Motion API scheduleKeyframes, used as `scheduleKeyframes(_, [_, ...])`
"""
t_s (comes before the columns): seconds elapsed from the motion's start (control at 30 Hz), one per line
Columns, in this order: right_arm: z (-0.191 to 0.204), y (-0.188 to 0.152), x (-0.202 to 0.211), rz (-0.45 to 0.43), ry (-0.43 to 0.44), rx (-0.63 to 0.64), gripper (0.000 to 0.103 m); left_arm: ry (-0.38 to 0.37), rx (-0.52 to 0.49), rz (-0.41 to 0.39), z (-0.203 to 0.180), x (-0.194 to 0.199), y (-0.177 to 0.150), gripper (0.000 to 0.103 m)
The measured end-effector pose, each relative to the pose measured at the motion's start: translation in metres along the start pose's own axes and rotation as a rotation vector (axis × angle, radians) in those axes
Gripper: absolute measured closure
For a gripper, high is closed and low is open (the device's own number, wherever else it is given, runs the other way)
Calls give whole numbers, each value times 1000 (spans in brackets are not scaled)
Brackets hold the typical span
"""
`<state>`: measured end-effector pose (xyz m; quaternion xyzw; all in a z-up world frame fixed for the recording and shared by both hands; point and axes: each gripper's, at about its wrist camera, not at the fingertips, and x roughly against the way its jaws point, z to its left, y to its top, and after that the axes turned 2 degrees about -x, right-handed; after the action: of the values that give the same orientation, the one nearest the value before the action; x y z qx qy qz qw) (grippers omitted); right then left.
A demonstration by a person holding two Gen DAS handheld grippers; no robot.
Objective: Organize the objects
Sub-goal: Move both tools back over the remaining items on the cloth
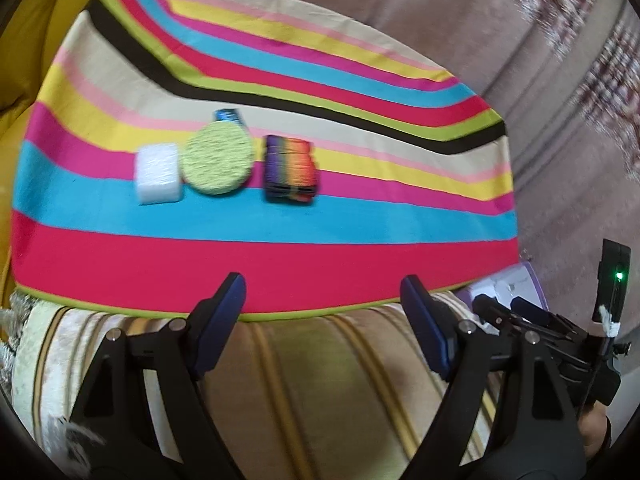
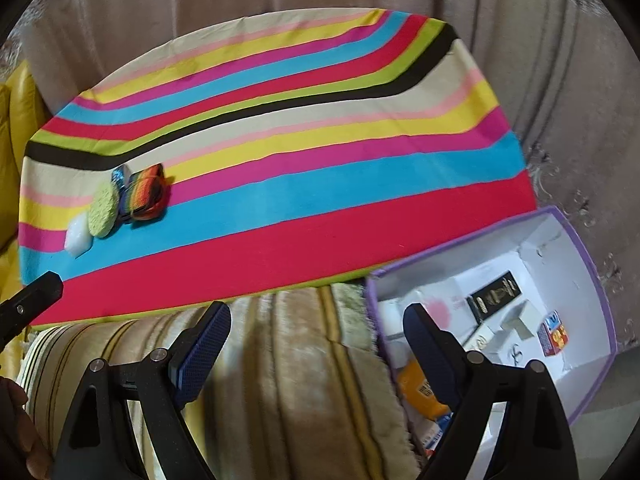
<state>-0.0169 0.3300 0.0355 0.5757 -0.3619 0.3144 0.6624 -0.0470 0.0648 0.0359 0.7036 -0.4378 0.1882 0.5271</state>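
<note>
On the striped cloth (image 1: 280, 248) lie a white foam block (image 1: 158, 174), a round green sponge (image 1: 218, 160), a small blue packet (image 1: 229, 116) behind the sponge, and a rainbow-striped pouch (image 1: 290, 170). They also show in the right wrist view: block (image 2: 78, 234), sponge (image 2: 103, 214), packet (image 2: 120, 178), pouch (image 2: 146, 194). My left gripper (image 1: 322, 308) is open and empty, near the cloth's front edge. My right gripper (image 2: 316, 336) is open and empty, over the cushion beside the box.
A white box with a purple rim (image 2: 592, 264) stands on the floor at the right, holding a black packet (image 2: 494, 296), an orange item (image 2: 420, 388) and a small carton (image 2: 554, 334). A striped beige cushion (image 2: 280, 380) lies below. A yellow seat (image 1: 40, 40) is left.
</note>
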Motion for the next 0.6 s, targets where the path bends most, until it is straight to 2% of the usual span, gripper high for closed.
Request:
scheduleKeyframes(0.3, [43,15,-22,21,34,75,14,79,108,10,51,-9,13,21])
scheduleKeyframes(0.6, [97,38,-42,-8,86,173,14,172,177,-4,86,-26,34,25])
